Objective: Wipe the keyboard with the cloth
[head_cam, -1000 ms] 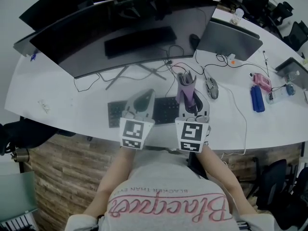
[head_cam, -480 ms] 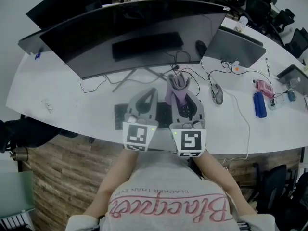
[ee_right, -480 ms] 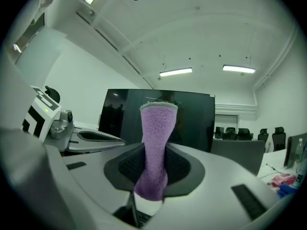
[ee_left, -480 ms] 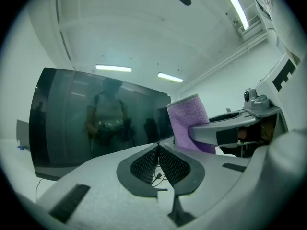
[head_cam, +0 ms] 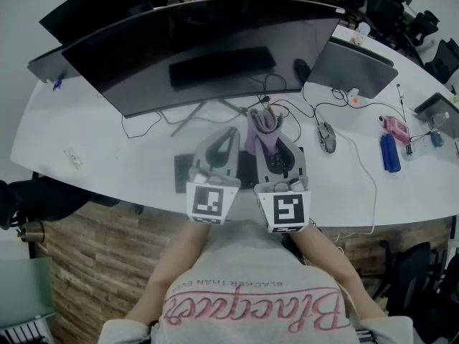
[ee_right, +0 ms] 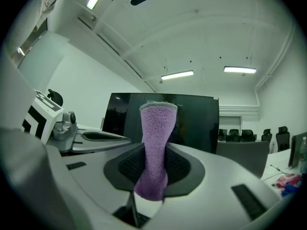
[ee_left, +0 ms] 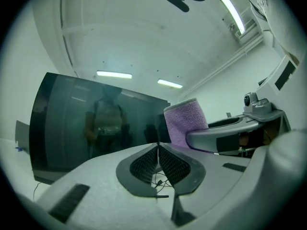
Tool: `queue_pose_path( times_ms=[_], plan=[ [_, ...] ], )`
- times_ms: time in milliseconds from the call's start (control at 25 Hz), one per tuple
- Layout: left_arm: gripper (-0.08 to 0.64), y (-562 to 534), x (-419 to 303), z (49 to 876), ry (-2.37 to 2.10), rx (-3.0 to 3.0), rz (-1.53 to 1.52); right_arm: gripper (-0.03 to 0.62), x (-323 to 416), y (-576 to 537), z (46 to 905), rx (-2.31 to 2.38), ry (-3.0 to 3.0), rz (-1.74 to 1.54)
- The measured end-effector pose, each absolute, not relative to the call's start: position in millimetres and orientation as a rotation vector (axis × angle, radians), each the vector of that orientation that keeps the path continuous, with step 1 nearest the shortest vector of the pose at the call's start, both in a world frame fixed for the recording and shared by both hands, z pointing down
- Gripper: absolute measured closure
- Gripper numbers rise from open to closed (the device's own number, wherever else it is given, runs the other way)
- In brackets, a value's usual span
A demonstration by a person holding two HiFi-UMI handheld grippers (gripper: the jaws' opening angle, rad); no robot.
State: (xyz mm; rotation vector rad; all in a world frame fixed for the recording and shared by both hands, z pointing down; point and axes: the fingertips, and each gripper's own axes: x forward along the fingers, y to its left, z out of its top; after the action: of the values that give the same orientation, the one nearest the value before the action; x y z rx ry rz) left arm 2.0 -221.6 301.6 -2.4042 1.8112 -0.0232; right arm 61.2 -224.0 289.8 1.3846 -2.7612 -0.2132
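Closest in, the head view shows both marker cubes just off the desk edge, with the grippers side by side over the black keyboard (head_cam: 181, 175). Only its left end, out past the left gripper's fingers, and a strip between the two grippers show. The rest is covered.

The left gripper (head_cam: 229, 136) is pressed together with nothing in it. Its own view makes that plain, since the two ribbed pads of the left gripper (ee_left: 158, 148) meet at the tip. The right gripper (head_cam: 275, 143) is pinching the purple cloth (head_cam: 261, 126). In the right gripper view the cloth (ee_right: 157, 123) stands up between the fingers of the right gripper (ee_right: 154, 153), and a short end hangs out on the near side of the pads.

Neither gripper view shows the keyboard, as both look up at ceiling lights. Only the head view places the cloth, which sticks out beyond the right fingertips near the keyboard's far edge. I can't tell whether it touches the keys. The left gripper view also catches the cloth (ee_left: 184, 126), off to the right of its own fingers.

Beyond the fingertips are tangled cables (head_cam: 276, 110), then the curved monitor (head_cam: 201, 45). Right of the right fingers sits a mouse (head_cam: 327, 137), and further out a closed laptop (head_cam: 355, 67) and small blue and pink things I can't make out.
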Motion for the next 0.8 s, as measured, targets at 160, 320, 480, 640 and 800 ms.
queue_pose_path(
  times_ms=[160, 320, 480, 640, 800],
  plan=[
    [0.554, -222.3, 2.0, 300.5, 1.811, -2.396, -0.023, 0.506, 58.8, -222.3, 289.2, 1.360, -2.751, -0.259],
    [0.554, -224.4, 4.6, 298.3, 1.824, -2.391, 0.008, 0.506, 61.0, -222.7, 286.4, 1.361, -2.743, -0.292],
    [0.554, -227.4, 9.4, 297.4, 1.813, -2.405, 0.019, 0.506, 63.7, -224.2, 286.4, 1.360, -2.739, -0.296],
    [0.554, -228.3, 13.8, 296.5, 1.794, -2.421, 0.032, 0.506, 64.7, -223.9, 285.8, 1.349, -2.742, -0.305],
    [0.554, -227.9, 15.9, 294.9, 1.779, -2.425, 0.039, 0.506, 64.0, -224.2, 286.4, 1.351, -2.738, -0.299]
  ],
)
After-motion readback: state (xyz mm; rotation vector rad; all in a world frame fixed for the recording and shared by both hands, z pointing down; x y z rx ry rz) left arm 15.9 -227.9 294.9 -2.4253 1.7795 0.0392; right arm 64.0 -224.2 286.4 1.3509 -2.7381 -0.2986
